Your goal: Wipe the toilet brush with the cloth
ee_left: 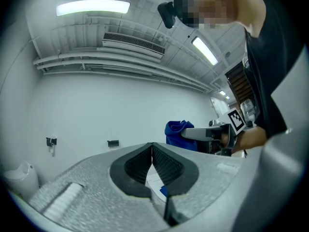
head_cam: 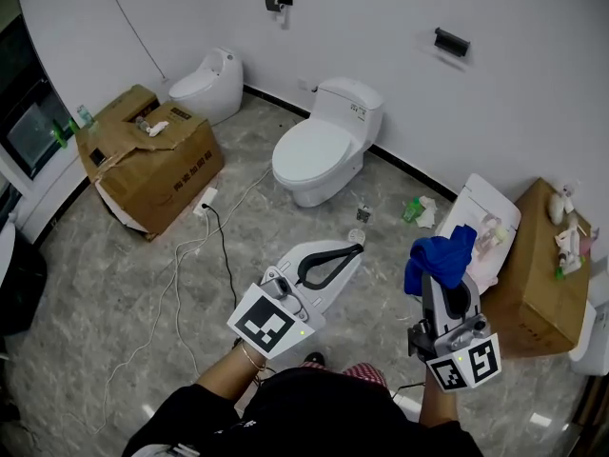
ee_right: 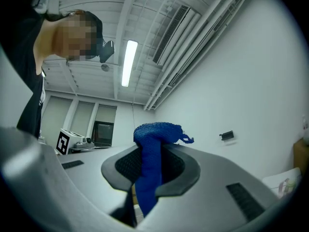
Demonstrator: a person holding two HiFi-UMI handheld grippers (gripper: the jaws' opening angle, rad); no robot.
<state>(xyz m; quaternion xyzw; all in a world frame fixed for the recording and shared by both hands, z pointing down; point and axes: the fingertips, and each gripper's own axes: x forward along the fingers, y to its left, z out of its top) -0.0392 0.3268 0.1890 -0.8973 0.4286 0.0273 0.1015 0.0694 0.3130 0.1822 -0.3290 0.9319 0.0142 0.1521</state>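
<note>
The cloth (head_cam: 440, 258) is blue and is clamped in my right hand-held gripper (head_cam: 445, 276). In the right gripper view the cloth (ee_right: 149, 163) runs down between the two ribbed pads. It bunches into a lump above the tips, and a loose thread end sticks out toward 3 o'clock. My right hand-held gripper (ee_right: 149, 146) is therefore closed on the cloth. In the head view it is at 1 o'clock from my body and raised above the floor (head_cam: 124, 284).

My left hand-held gripper (head_cam: 357, 249) is at 12 o'clock in the head view, near the right one and not touching it. In the left gripper view its jaws meet in a single line with nothing between them, so my left hand-held gripper (ee_left: 152, 145) is closed and empty. The same view shows the cloth (ee_left: 179, 132) at 2 o'clock.

Beyond the tips, a white toilet (head_cam: 324, 146) stands against the wall at 12 o'clock. A smaller white toilet (head_cam: 205, 84) is at 11 o'clock. An open cardboard box (head_cam: 152, 160) sits at 10 o'clock, and white cables (head_cam: 181, 265) trail from it across the grey marbled floor. A second cardboard box (head_cam: 538, 265) is at 3 o'clock, with a white panel (head_cam: 485, 217) leaning against it. A black wall fitting (head_cam: 452, 42) is mounted at 1 o'clock.
</note>
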